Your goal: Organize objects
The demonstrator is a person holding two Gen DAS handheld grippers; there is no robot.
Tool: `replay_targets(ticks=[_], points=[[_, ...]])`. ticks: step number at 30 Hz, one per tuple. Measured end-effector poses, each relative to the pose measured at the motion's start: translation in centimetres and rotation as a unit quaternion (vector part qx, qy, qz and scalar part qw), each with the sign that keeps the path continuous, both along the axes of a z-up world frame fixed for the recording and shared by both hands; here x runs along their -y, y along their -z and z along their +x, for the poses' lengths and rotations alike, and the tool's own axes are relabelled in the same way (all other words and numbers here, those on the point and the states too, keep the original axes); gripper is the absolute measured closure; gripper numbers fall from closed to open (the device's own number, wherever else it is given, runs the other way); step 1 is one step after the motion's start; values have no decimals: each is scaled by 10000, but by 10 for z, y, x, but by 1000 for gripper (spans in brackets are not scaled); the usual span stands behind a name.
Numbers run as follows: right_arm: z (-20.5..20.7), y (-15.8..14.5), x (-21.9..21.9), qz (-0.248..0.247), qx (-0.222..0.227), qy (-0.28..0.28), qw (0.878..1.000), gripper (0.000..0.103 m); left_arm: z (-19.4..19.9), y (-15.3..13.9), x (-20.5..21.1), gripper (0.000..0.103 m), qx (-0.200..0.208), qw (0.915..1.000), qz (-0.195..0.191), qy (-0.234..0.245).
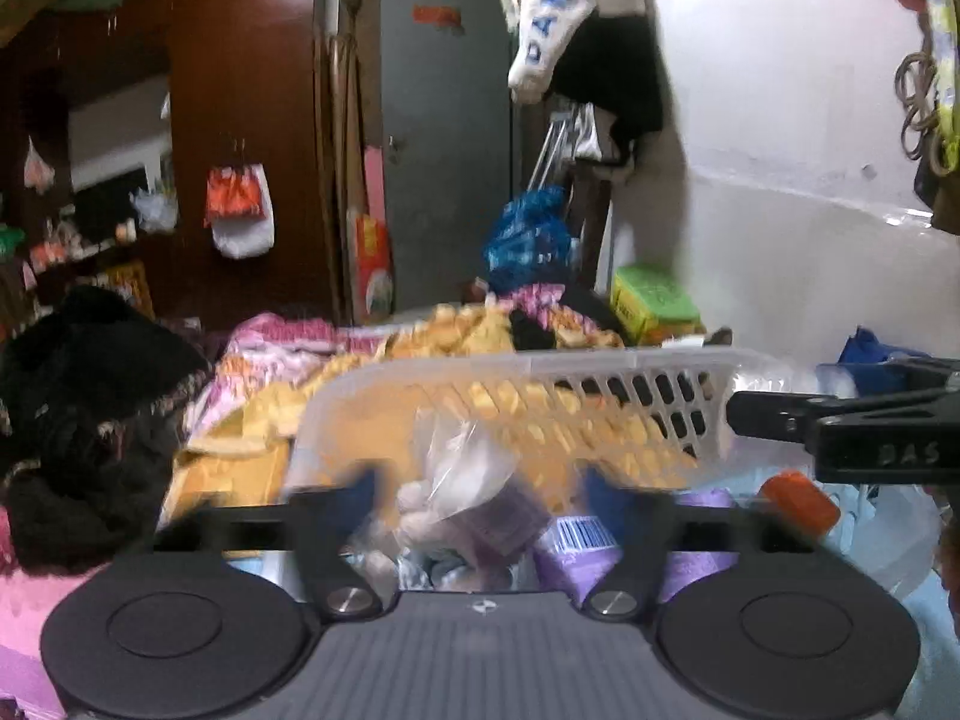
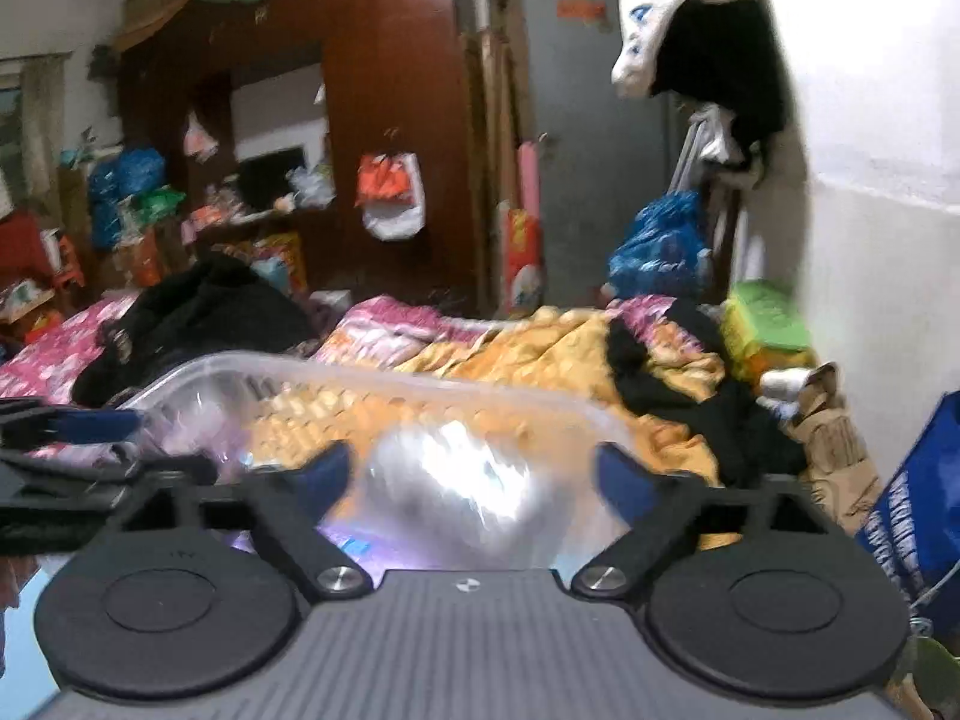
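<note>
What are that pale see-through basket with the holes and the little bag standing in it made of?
The translucent whitish basket looks like moulded plastic: light passes through its wall, and a regular grid of cut-out holes runs along the side. The clear crinkled bag in front of the left gripper seems to be thin plastic film: it is creased, glossy and shows its contents. Blur leaves the finer finish unclear.

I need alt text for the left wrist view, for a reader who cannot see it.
The open left gripper hovers over a clear plastic bag and purple packets in front of a white plastic basket on a cluttered bed. The right gripper enters from the right; the picture is blurred.
</note>
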State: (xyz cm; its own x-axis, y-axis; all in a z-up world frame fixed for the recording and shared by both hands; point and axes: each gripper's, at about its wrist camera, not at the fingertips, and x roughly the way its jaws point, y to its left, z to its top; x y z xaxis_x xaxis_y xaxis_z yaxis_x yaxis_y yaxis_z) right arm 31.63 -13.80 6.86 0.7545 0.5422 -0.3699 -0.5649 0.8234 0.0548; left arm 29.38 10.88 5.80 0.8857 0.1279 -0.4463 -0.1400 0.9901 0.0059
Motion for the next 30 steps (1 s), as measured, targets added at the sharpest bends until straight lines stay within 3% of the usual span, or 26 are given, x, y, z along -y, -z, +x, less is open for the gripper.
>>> replay_targets(ticks=[4,6,8,11,14,19,24,30], points=[[-37,0,39,472,-53,-233,9986,0,-45,-10,-5,8,653,9975,-173,190],[-68,15,74,993,-264,-445,9937,0,-85,-6,-1,8,870,9954,-98,388],[-101,40,98,1195,-362,-582,9905,0,-121,9,5,8,914,9942,-86,566],[-146,81,103,852,-345,-732,9931,0,-152,45,15,8,645,9943,83,850],[-172,105,97,824,-378,-923,9916,0,-151,73,16,9,200,9959,80,879],[-189,109,73,488,-96,-1115,9925,0,-141,89,8,10,-92,9942,-116,1064],[-185,118,63,273,-275,-1214,9919,1,-136,94,6,10,-349,9877,-193,1509],[-185,120,65,195,-180,-1251,9918,18,-129,100,7,10,-663,9712,-478,2239]])
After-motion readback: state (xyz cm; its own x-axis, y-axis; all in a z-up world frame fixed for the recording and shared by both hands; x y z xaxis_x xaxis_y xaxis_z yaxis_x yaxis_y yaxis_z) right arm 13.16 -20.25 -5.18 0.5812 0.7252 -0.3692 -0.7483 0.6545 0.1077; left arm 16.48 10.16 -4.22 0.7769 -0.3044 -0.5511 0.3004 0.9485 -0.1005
